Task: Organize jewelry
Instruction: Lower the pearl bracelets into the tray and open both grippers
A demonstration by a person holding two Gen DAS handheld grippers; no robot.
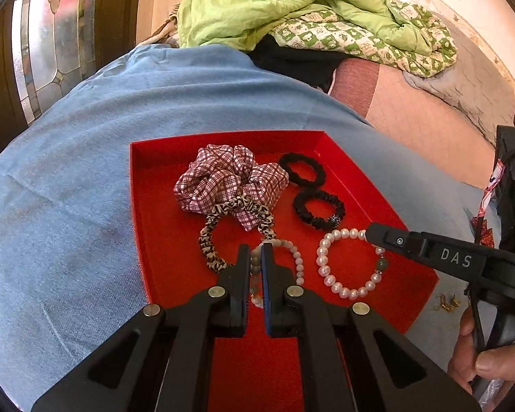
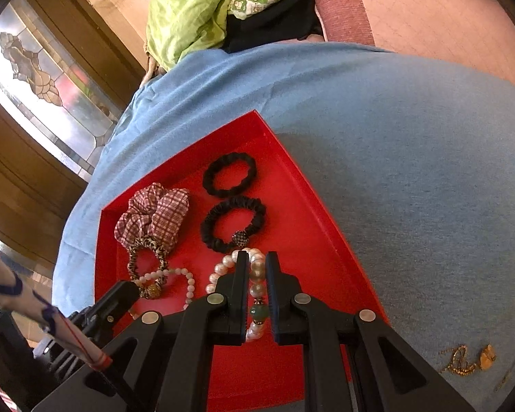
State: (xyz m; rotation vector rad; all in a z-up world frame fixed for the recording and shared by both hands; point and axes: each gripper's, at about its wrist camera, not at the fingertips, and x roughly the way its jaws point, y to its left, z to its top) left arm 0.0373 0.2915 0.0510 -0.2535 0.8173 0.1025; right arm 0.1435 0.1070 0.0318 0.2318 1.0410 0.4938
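A red tray (image 1: 147, 206) on a blue cloth holds a plaid scrunchie (image 1: 230, 182), a leopard-print hair tie (image 1: 209, 243), two black hair ties (image 1: 302, 168) (image 1: 319, 209), a small pale bead bracelet (image 1: 297, 261) and a white pearl bracelet (image 1: 326, 267). My left gripper (image 1: 256, 250) is shut on the small bead bracelet's left side, down in the tray. My right gripper (image 2: 257, 261) is shut on the pearl bracelet (image 2: 257, 285) by its green bead (image 2: 258, 312). The right gripper's finger shows in the left wrist view (image 1: 429, 247).
The tray (image 2: 326, 240) lies on a blue cloth (image 1: 68, 206) over a bed. A green quilt (image 1: 274, 3) is bunched at the back. Gold jewelry pieces (image 2: 467, 360) lie on the cloth right of the tray. A stained-glass door (image 1: 48, 34) stands at the left.
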